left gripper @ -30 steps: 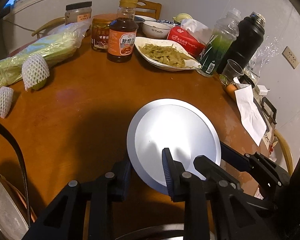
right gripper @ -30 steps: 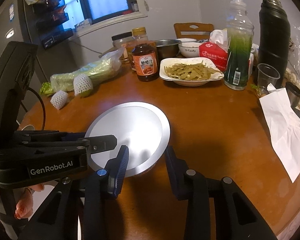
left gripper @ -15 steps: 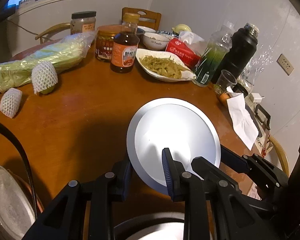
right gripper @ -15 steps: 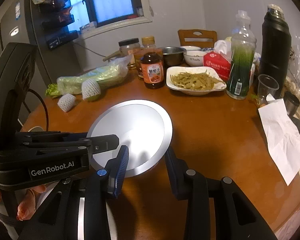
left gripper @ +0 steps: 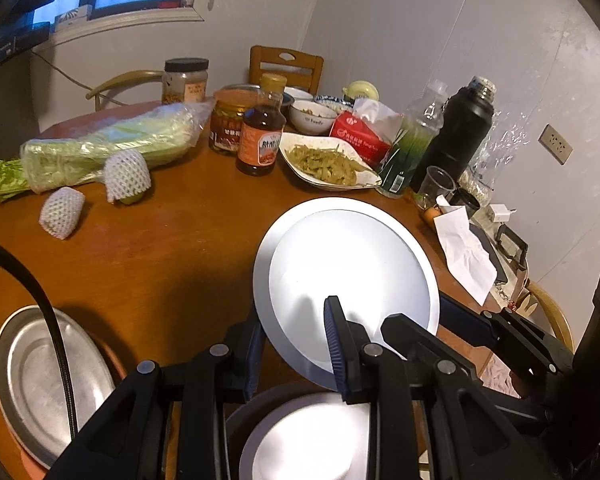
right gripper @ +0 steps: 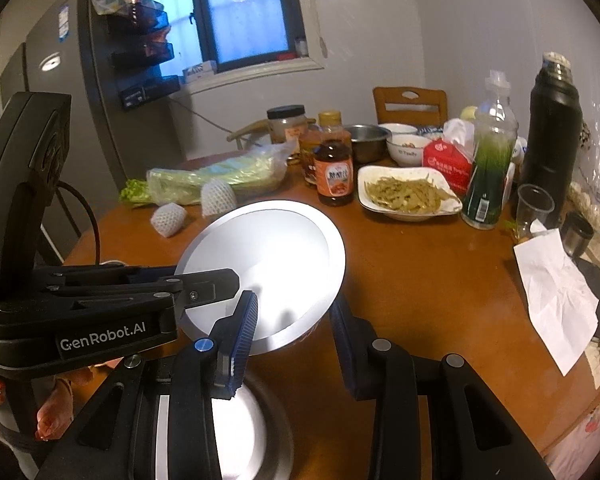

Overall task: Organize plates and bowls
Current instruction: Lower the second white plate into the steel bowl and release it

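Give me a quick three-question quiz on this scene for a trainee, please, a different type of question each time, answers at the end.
1. True or false: the silver plate is lying flat with nothing touching it.
2. In the right wrist view, on which side of the green bottle does the black flask stand? A: left. B: right. C: in front.
3. Fill in the blank: the left gripper and the right gripper each have their jaws closed on the plate's ____.

Key: 1 false, as it is held up and tilted; 2 B; 3 rim.
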`<state>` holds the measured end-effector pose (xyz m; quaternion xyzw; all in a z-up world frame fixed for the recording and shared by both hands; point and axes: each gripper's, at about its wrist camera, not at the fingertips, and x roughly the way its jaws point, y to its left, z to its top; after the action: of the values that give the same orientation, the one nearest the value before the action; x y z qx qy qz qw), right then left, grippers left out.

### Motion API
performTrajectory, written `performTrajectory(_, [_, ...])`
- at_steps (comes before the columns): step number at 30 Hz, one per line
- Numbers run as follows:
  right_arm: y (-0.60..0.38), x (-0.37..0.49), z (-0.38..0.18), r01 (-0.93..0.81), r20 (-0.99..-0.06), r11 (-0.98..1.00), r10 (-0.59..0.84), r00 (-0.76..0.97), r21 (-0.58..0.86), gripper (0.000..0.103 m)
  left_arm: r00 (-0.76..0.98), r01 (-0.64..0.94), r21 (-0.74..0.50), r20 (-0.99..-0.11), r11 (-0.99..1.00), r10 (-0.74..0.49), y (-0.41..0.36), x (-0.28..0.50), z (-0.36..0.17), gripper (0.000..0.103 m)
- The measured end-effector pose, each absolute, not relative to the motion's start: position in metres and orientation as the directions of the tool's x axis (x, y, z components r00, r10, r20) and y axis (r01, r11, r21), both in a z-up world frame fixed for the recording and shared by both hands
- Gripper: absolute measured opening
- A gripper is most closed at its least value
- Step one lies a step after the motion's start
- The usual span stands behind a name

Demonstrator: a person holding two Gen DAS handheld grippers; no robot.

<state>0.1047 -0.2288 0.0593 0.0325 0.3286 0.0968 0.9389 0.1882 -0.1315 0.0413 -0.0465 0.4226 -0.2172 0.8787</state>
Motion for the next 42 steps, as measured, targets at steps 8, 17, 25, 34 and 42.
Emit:
performTrajectory(8, [-0.212,0.078,0.074,-0.197,-0.586,0.974,0.227,0.778,0.116,0.038,0.580,0.335,-0.257,-0.702,0.906,-0.413,-0.114,0.156,0.057,0.029])
performTrajectory(17, [-0.200,0.043,0.082,-0.218,-0.577,0.970,0.242,0.780,0.112,0.039,0.594,0.340,-0.226,-0.700,0.913,-0.395,-0.106,0.117,0.067,0.029])
performTrajectory(25, [-0.194,0.019,0.072,-0.238,-0.609,0.966,0.249,0.753,0.101,0.039,0.566,0.331,-0.206,-0.737,0.921,-0.369,-0.105,0.095,0.051,0.029])
performTrajectory(34, [-0.191,0.006,0.056,-0.266,-0.641,0.958,0.268,0.720,0.102,0.039,0.559,0.310,-0.163,-0.766,0.937,-0.318,-0.108,0.080,0.035,0.029])
performTrajectory(42, [-0.190,0.005,0.041,-0.264,-0.669,0.959,0.263,0.695,0.102,0.039,0.544,0.299,-0.131,-0.791,0.945,-0.282,-0.112,0.078,0.024,0.029])
